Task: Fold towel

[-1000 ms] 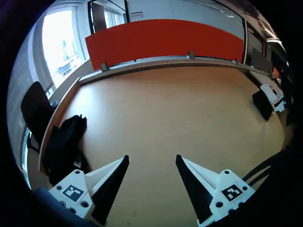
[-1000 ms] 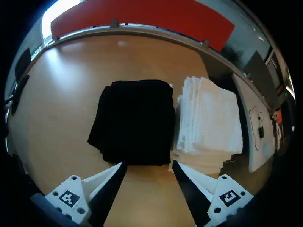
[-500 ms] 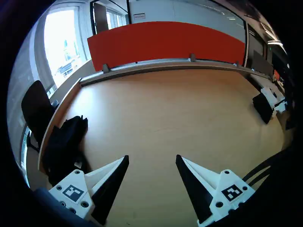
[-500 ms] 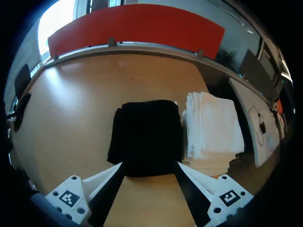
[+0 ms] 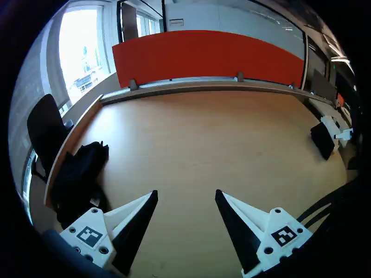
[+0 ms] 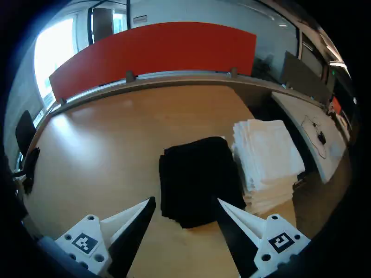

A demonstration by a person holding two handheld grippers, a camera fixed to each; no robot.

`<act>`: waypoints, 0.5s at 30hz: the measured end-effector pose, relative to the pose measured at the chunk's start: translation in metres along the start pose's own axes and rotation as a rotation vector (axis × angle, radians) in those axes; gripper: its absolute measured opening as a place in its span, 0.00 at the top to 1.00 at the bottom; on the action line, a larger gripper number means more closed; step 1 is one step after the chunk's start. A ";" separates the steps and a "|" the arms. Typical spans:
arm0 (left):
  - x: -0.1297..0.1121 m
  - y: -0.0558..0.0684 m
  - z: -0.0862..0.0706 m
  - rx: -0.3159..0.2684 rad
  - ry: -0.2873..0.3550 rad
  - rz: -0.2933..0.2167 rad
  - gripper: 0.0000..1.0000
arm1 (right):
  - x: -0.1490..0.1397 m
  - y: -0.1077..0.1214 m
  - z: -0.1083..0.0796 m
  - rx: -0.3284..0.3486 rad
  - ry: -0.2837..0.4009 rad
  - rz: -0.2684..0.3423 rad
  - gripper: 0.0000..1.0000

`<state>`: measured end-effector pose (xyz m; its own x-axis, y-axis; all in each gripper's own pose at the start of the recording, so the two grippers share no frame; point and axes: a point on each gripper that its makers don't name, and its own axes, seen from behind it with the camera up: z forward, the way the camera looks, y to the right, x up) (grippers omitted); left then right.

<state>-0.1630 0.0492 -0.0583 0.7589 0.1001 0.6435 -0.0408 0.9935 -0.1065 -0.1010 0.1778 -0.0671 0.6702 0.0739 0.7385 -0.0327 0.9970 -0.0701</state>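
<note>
In the right gripper view, a stack of folded black towels [image 6: 198, 178] lies on the wooden table [image 6: 116, 139], with a taller stack of folded white towels [image 6: 269, 160] right beside it near the table's edge. My right gripper [image 6: 184, 211] hovers open just in front of the black stack, nothing between its fingers. In the left gripper view, my left gripper [image 5: 186, 204] is open over bare table [image 5: 204, 134]. Far to the right in that view I see the black stack [image 5: 322, 140] and the white stack [image 5: 335, 128], both small.
A red divider panel [image 6: 153, 48] runs along the table's far edge. A black bag [image 5: 79, 178] lies at the table's left end beside a black office chair [image 5: 42, 134]. Another desk [image 6: 308, 129] with a cable stands beyond the white stack. Bright windows are at the left.
My right gripper has pulled back and risen from the black stack, which now looks smaller and farther off. The left gripper has barely shifted.
</note>
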 end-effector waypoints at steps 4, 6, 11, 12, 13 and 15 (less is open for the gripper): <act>0.001 -0.001 0.001 0.001 0.006 -0.003 0.08 | 0.005 -0.004 0.001 -0.007 0.019 0.003 0.07; 0.003 -0.001 0.001 0.002 0.010 -0.007 0.08 | 0.009 -0.006 0.000 -0.014 0.036 0.000 0.07; 0.009 -0.002 0.001 0.002 0.027 -0.027 0.08 | 0.021 -0.012 -0.004 -0.021 0.089 -0.015 0.07; 0.011 -0.003 0.001 0.001 0.032 -0.032 0.08 | 0.025 -0.015 -0.006 -0.021 0.103 -0.019 0.07; 0.013 -0.003 0.001 0.001 0.038 -0.036 0.08 | 0.028 -0.017 -0.007 -0.021 0.116 -0.024 0.07; 0.018 -0.004 0.000 0.001 0.051 -0.045 0.08 | 0.035 -0.022 -0.010 -0.020 0.149 -0.032 0.07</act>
<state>-0.1495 0.0474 -0.0462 0.7920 0.0527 0.6082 -0.0066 0.9969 -0.0778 -0.0691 0.1584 -0.0466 0.7733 0.0363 0.6330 0.0040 0.9981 -0.0622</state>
